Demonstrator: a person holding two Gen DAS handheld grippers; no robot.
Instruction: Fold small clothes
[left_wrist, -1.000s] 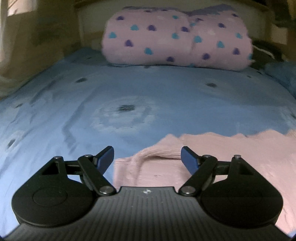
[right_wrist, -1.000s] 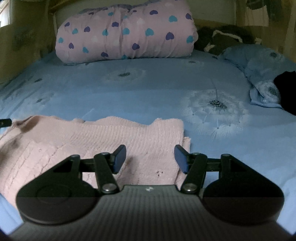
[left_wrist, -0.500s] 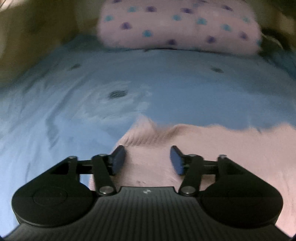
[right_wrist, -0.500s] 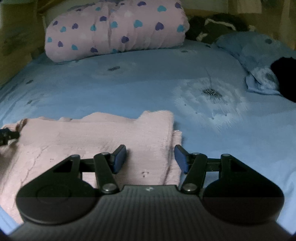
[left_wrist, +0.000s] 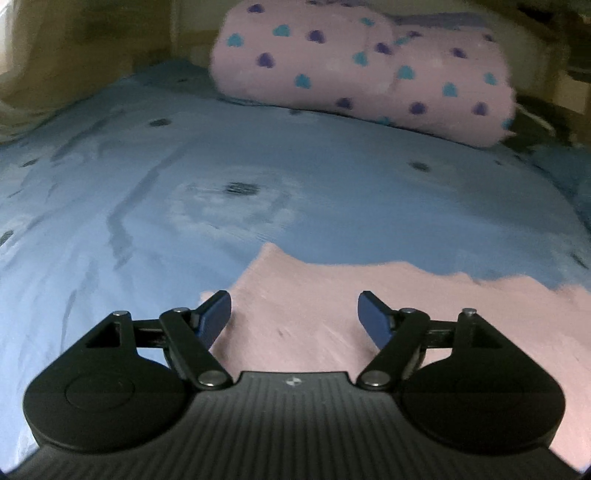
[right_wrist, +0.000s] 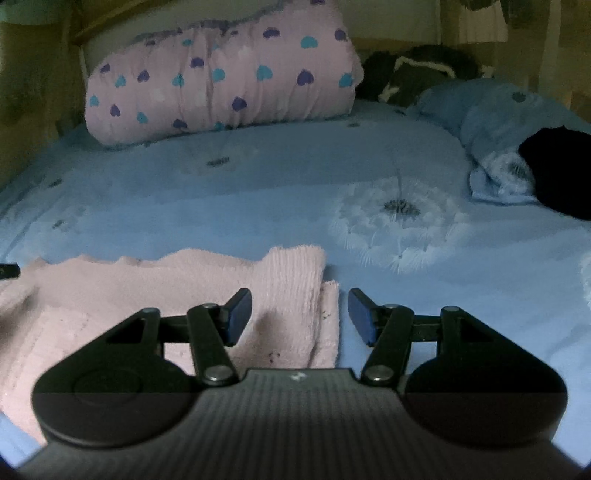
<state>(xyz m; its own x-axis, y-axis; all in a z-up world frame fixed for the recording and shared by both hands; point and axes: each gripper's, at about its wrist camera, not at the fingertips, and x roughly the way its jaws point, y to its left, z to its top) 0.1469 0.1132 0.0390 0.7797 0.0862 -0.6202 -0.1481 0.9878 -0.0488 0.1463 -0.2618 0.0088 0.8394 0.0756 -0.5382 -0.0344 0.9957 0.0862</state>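
1. Pink knit garment (right_wrist: 184, 295) lying flat on the blue bed sheet (right_wrist: 258, 192), near edge of the bed, partly folded judging by the doubled layer at its right end.
2. Left tool (left_wrist: 294, 317) spread wide, empty, poised over the garment's left part (left_wrist: 332, 295); left pad near the fabric's left edge, right pad above the knit.
3. Right tool (right_wrist: 300, 314) spread moderately, empty, straddling the garment's right edge: left pad over the knit, right pad over bare sheet.
4. Likely slip: closing the right tool here could pinch only the top layer, or catch the sheet with it, dragging bedding up during the fold.
5. Likely slip: uneven lift between the two tools would skew the loose knit, leaving a crooked crease.
6. Left view blurred, so exact height above the fabric not readable; too shallow a dip would miss the cloth entirely.
7. Heart-print bolster (right_wrist: 221, 85) and dark clothing (right_wrist: 561, 170) well apart, no obstruction.
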